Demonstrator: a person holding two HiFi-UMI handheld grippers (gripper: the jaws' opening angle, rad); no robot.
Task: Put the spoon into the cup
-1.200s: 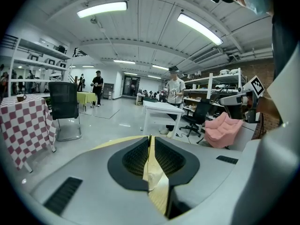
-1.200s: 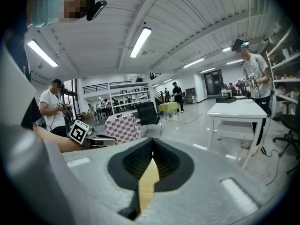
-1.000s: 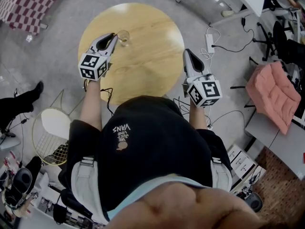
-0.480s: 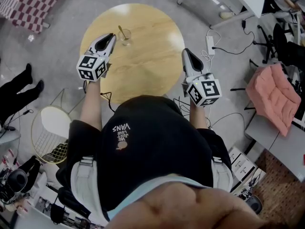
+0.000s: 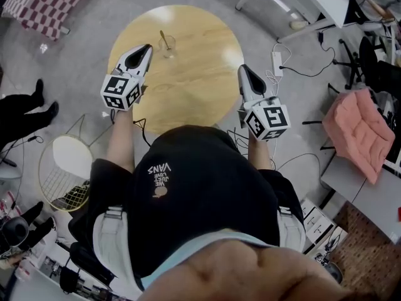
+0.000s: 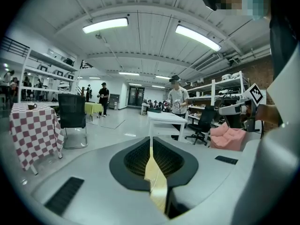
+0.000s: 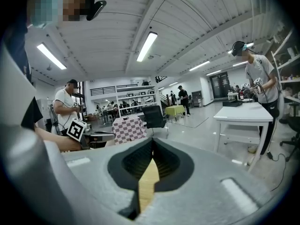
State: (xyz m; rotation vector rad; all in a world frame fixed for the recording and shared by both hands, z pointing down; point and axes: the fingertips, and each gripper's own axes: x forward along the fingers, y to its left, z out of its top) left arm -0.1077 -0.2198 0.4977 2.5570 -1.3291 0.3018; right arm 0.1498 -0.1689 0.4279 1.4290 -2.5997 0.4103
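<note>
A clear glass cup (image 5: pixel 167 47) stands on the round wooden table (image 5: pixel 200 61) toward its far left. The spoon (image 5: pixel 163 39) leans inside the cup, handle sticking up to the left. My left gripper (image 5: pixel 148 47) hovers just left of the cup, apart from it, jaws together and empty. My right gripper (image 5: pixel 242 68) is held over the table's right edge, also shut and empty. The left gripper view shows only the left gripper (image 6: pixel 150 137) with its jaws closed against the room. The right gripper view shows the right gripper (image 7: pixel 153 139) the same way. Neither of those views shows the cup or spoon.
A white wire chair (image 5: pixel 66 171) stands left of the person. A power strip (image 5: pixel 276 59) with cables lies on the floor right of the table. A pink cushion (image 5: pixel 360 127) sits at far right, a checkered cloth (image 5: pixel 44 5) at top left, and someone's legs (image 5: pixel 25 115) at left.
The left gripper, whose tip was at the cup a second ago, has drawn back slightly to the left. The spoon now shows standing free in the cup. The right gripper stayed put.
</note>
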